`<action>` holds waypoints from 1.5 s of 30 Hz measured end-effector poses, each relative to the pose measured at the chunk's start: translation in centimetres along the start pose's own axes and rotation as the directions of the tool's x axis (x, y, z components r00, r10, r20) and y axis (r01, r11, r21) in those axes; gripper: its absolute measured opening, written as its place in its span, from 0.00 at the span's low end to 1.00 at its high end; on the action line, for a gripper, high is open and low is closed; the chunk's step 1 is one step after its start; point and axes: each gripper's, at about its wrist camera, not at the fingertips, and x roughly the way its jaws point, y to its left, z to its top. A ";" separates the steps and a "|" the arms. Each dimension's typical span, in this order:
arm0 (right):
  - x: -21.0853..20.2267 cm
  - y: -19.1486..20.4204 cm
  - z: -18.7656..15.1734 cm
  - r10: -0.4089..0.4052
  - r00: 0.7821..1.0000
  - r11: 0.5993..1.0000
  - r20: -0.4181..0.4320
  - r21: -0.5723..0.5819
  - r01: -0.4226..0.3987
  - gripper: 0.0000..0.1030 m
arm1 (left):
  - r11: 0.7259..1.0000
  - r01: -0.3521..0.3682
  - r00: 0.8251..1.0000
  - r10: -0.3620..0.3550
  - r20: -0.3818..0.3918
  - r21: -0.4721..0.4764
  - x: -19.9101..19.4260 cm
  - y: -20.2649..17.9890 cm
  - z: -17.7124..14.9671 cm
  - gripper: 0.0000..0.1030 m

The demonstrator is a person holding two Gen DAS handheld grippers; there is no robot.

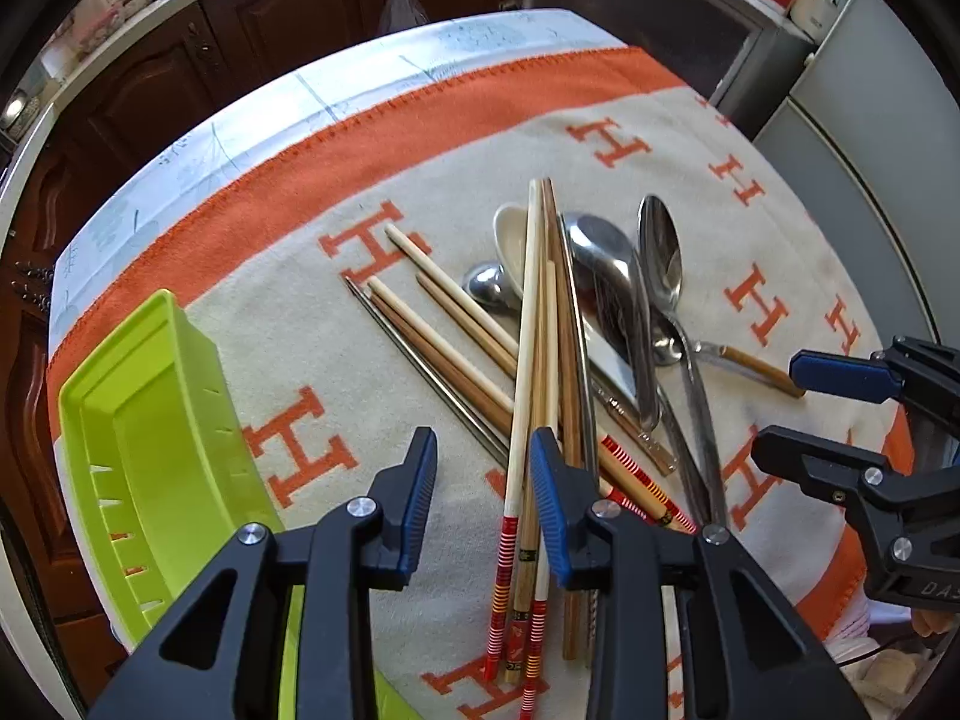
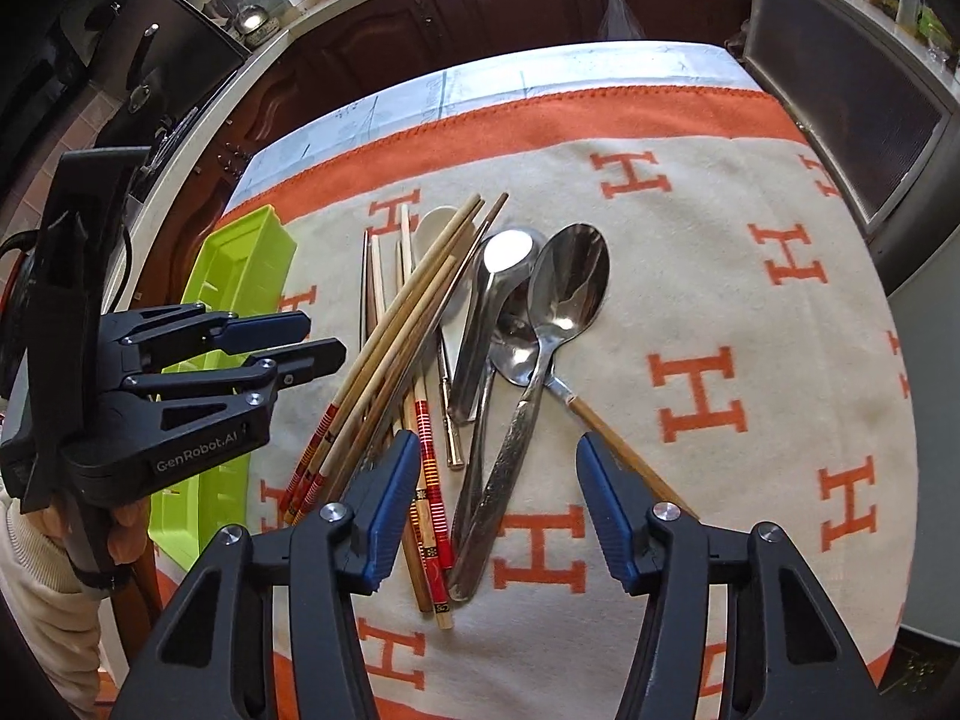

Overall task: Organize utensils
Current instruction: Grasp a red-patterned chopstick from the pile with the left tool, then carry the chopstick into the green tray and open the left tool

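Note:
A heap of wooden chopsticks (image 1: 528,324), some with red-striped ends, lies across metal spoons (image 1: 660,252) and a white ceramic spoon (image 1: 510,234) on the cloth. My left gripper (image 1: 483,498) hovers over the near end of the heap. It is open, with one red-striped chopstick (image 1: 511,480) in the gap and neither pad pressing it. In the right wrist view the chopsticks (image 2: 408,324) fan left of the spoons (image 2: 564,288). My right gripper (image 2: 498,504) is open astride the metal spoon handles (image 2: 498,480). A lime-green tray (image 1: 138,420) sits left of the heap.
A beige cloth (image 2: 750,312) with orange H marks and an orange border covers the table. Dark wooden cabinets (image 1: 270,30) stand beyond the far edge, a grey appliance (image 2: 840,102) at the right. A hand and cream sleeve (image 2: 42,570) hold the left gripper (image 2: 318,339).

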 end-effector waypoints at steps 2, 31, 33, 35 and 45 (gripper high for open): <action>0.3 0.2 0.0 0.000 1.000 1.000 -0.012 0.004 0.000 0.54 | 1.000 -0.012 1.000 0.012 -0.024 0.012 0.9 -0.1 0.0 0.24; 3.6 1.1 2.6 0.189 0.978 0.966 -0.086 0.198 -0.169 0.40 | 0.966 0.045 0.999 -0.041 0.024 -0.255 -5.1 1.3 -3.9 0.03; 4.4 1.9 3.4 0.200 0.975 0.962 -0.099 0.211 -0.176 0.40 | 0.958 0.046 0.998 -0.034 0.045 -0.284 -6.2 1.9 -5.0 0.03; 5.1 2.5 3.8 0.206 0.973 0.959 -0.105 0.222 -0.179 0.39 | 0.950 0.045 0.998 -0.027 0.060 -0.310 -7.0 2.6 -5.7 0.03; 8.2 3.0 5.1 0.172 0.980 0.956 -0.102 0.259 -0.141 0.25 | 0.908 -0.036 0.989 0.094 0.119 -0.418 -10.1 7.3 -8.8 0.03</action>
